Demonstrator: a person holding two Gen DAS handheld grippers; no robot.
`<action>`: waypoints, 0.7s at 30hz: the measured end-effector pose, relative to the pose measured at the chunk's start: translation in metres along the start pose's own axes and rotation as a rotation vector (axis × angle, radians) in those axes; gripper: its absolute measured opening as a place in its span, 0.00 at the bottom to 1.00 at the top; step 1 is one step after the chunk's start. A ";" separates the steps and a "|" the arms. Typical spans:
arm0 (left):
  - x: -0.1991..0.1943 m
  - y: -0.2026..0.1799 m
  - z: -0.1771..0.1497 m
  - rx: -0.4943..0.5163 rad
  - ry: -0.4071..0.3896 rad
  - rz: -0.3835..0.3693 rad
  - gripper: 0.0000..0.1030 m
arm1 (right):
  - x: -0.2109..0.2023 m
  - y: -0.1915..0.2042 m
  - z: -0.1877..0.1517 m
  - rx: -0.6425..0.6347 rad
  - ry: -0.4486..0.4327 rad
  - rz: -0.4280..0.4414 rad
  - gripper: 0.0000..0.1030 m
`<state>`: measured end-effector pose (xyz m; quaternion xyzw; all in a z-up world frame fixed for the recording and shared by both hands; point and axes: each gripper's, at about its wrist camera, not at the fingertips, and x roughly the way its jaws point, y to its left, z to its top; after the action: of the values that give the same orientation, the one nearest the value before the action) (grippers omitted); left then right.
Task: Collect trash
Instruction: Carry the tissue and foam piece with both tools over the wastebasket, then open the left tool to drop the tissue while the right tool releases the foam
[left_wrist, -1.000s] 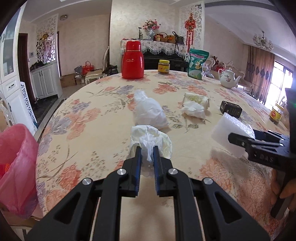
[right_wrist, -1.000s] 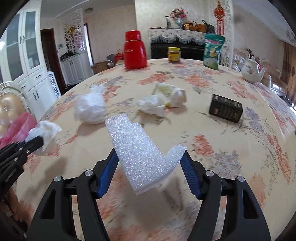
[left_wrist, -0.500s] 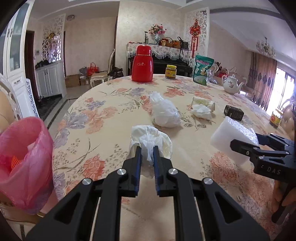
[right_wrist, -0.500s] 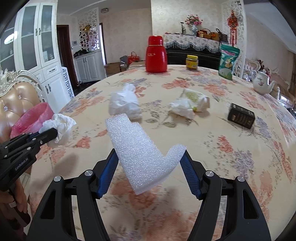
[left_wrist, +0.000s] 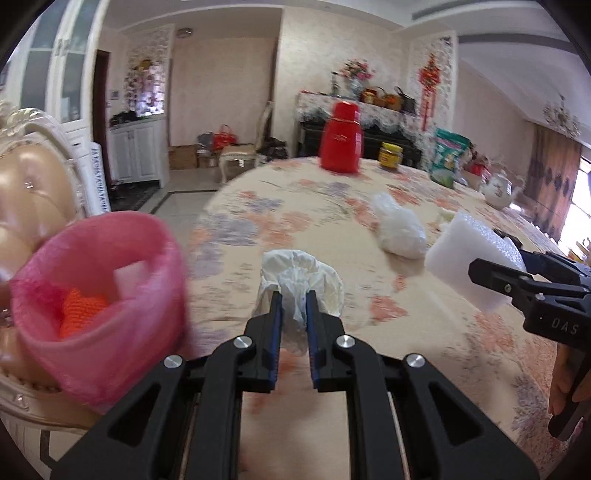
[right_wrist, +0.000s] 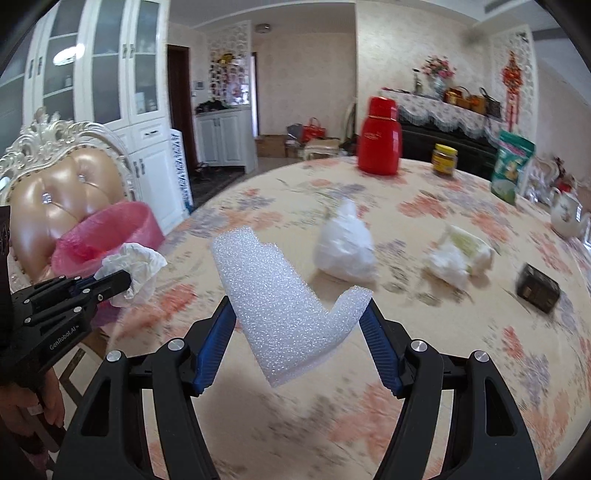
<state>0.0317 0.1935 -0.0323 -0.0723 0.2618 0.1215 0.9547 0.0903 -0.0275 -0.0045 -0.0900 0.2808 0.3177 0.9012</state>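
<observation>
The left gripper is clamped on a crumpled white tissue wad; the pink-lined trash bin lies just left of its jaws, nearer this hand. The right gripper pinches a white L-shaped foam block, long axis slanting up-left, farther from the bin

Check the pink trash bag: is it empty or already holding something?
Already holding something. In the left wrist view the pink trash bag gapes open, with an orange item and a white piece inside.
</observation>
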 end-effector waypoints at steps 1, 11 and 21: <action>-0.005 0.009 0.001 -0.014 -0.013 0.019 0.12 | 0.002 0.006 0.003 -0.009 -0.011 0.016 0.64; -0.044 0.085 0.013 -0.125 -0.100 0.159 0.13 | 0.023 0.088 0.037 -0.125 -0.066 0.182 0.64; -0.048 0.184 0.024 -0.216 -0.078 0.293 0.14 | 0.081 0.174 0.078 -0.197 -0.047 0.350 0.65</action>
<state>-0.0460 0.3659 -0.0005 -0.1309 0.2177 0.2895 0.9229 0.0687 0.1776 0.0173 -0.1201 0.2386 0.4974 0.8254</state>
